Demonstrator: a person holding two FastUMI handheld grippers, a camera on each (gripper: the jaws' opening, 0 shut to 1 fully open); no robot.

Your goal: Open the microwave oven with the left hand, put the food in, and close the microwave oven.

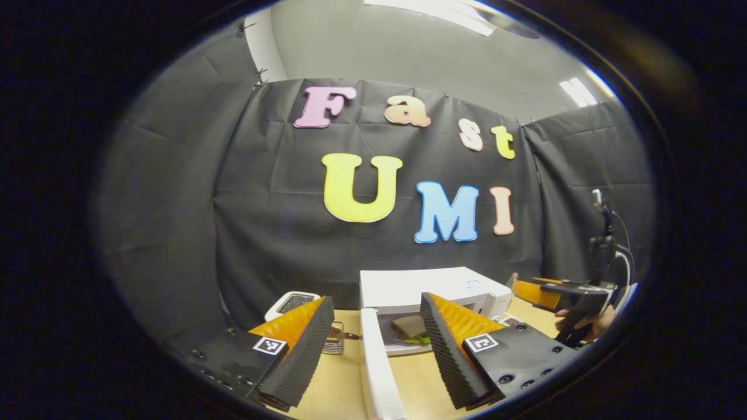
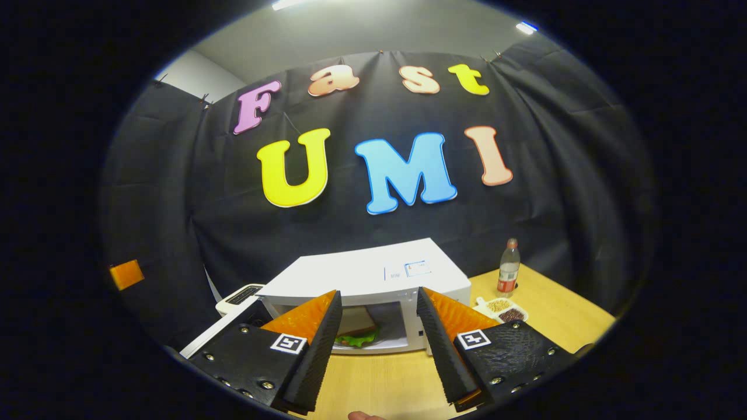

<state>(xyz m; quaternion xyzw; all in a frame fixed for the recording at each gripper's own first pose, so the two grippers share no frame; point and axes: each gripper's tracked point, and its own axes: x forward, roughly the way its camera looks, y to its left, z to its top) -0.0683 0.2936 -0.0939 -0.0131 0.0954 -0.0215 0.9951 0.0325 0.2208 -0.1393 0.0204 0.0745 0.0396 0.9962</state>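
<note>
A white microwave stands on the wooden table with its door swung open toward me. Inside it lies a sandwich of bread and green lettuce on a plate. My left gripper is open in the left gripper view, and the door's edge runs up between its two fingers without touching them. My right gripper is open and empty in front of the oven's opening. In the left gripper view the right gripper, held by a hand, appears at the far right.
A white toaster sits left of the microwave. A small glass object stands near the door. A bottle and a white dish of grains are on the table to the right.
</note>
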